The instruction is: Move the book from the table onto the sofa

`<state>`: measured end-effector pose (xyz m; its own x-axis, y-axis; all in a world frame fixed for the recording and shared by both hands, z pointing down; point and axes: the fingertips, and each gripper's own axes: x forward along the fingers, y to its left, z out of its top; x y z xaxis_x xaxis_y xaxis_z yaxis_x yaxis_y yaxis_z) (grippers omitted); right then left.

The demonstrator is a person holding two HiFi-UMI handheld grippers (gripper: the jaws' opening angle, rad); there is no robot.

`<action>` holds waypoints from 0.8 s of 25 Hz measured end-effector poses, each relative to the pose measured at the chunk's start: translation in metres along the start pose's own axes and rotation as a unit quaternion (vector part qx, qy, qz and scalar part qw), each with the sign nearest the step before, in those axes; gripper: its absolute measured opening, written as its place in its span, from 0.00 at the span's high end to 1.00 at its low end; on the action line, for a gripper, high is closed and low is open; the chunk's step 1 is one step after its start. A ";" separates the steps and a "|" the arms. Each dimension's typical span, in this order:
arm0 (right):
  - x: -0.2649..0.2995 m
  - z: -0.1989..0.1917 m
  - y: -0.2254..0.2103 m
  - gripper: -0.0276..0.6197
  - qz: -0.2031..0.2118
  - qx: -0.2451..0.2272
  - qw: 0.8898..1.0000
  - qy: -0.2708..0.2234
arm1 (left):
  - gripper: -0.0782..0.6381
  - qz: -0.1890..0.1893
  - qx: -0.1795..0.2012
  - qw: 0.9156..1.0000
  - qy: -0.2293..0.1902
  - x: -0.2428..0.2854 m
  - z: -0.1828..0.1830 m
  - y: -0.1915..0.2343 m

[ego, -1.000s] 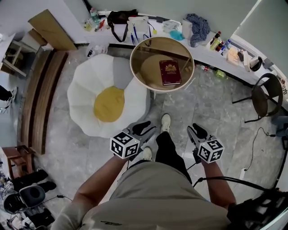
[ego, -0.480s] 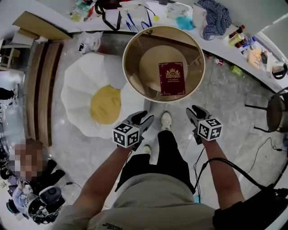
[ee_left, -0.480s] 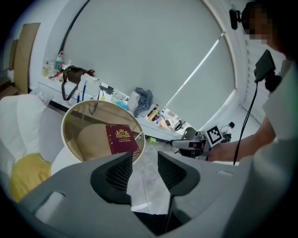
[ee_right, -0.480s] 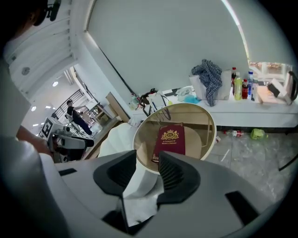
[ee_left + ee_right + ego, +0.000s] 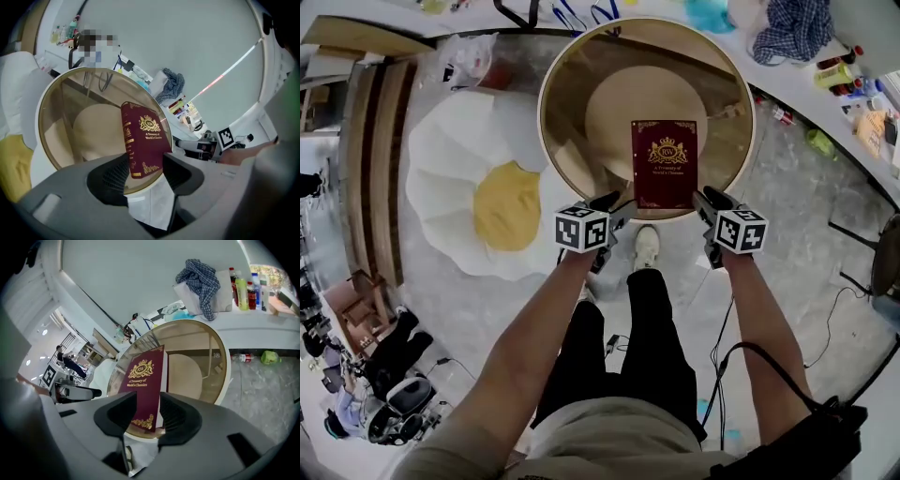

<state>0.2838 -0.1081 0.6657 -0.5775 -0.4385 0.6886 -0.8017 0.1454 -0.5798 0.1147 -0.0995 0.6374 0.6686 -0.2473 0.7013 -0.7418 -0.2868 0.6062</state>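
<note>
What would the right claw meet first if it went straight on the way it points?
Probably the near end of the book on the round table. The right claw grips nothing, its jaws having just been opening; the book lies just ahead, though depth is unclear.

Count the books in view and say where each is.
1: the maroon book lies on the round table, at its edge nearest the person. Others may hide in the counter clutter.

Cluttered white counter (image 5: 802,80) and wooden bench (image 5: 370,169) border the grey floor (image 5: 806,272).
</note>
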 end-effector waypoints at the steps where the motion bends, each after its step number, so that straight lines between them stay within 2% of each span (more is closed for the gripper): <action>1: 0.009 -0.001 -0.007 0.72 -0.001 0.003 1.000 0.003 | 0.60 -0.003 -0.005 1.000 -0.003 0.011 0.003 0.006; 4: 0.030 -0.005 -0.018 0.72 0.007 0.018 1.000 0.006 | 0.60 -0.014 -0.029 0.999 -0.014 0.038 0.009 0.022; 7: 0.039 -0.008 -0.015 0.72 0.041 0.056 0.998 -0.008 | 0.60 -0.022 -0.052 0.998 -0.003 0.059 -0.002 0.033; 10: 0.038 -0.006 -0.015 0.74 0.059 0.076 0.995 -0.016 | 0.60 -0.063 -0.101 0.993 -0.017 0.074 -0.005 0.031; 11: 0.038 -0.005 -0.015 0.78 0.058 0.077 0.995 -0.018 | 0.60 -0.072 -0.112 0.991 -0.024 0.075 -0.004 0.031; 14: 0.037 -0.006 -0.006 0.81 0.046 0.067 0.996 -0.023 | 0.61 -0.079 -0.116 0.990 -0.028 0.066 -0.006 0.034; 17: 0.039 -0.004 0.034 0.82 0.054 0.052 0.997 -0.028 | 0.61 -0.093 -0.125 0.987 -0.049 0.030 -0.006 0.046; 20: 0.044 -0.001 0.064 0.82 0.070 0.026 0.997 -0.022 | 0.61 -0.085 -0.124 0.986 -0.077 0.002 -0.007 0.056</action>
<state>0.2070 -0.1175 0.6599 -0.6746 -0.4565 0.5801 -0.7040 0.1615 -0.6916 0.0739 -0.1091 0.6751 0.7694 -0.3586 0.5287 -0.5959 -0.1048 0.7962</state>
